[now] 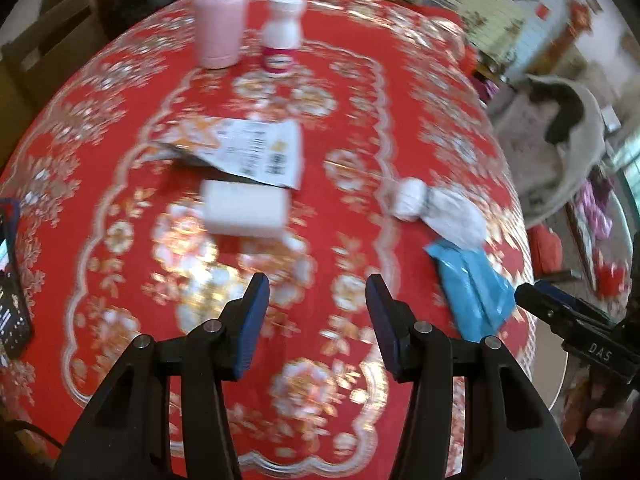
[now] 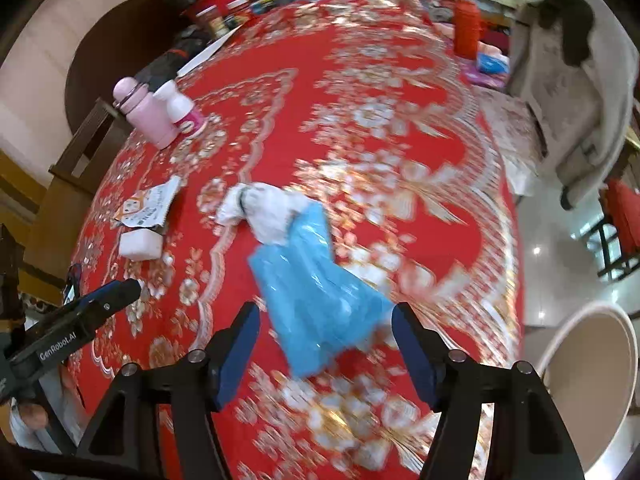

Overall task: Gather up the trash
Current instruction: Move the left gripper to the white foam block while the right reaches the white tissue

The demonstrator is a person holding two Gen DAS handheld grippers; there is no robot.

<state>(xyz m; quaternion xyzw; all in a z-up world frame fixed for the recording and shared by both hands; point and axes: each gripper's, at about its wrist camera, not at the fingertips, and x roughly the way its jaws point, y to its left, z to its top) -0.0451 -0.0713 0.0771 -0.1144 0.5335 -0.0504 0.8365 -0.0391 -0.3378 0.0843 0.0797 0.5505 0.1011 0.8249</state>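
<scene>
Trash lies scattered on the red patterned surface [image 1: 400, 128]: a blue plastic wrapper [image 2: 316, 296] just ahead of the right gripper [image 2: 326, 320], touching a crumpled white tissue [image 2: 268, 208]. Jaws of both grippers stand apart and empty, the left gripper [image 1: 317, 292] above bare cloth near a white block [image 1: 244, 208] and torn packet [image 1: 248, 152].

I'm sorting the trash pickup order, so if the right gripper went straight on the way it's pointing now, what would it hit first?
Most likely the blue plastic bag: it lies between and just ahead of the right gripper's open fingers, on the red tablecloth. The crumpled white tissue lies beyond it. Depth is blurred, so this is a judgement.
</scene>
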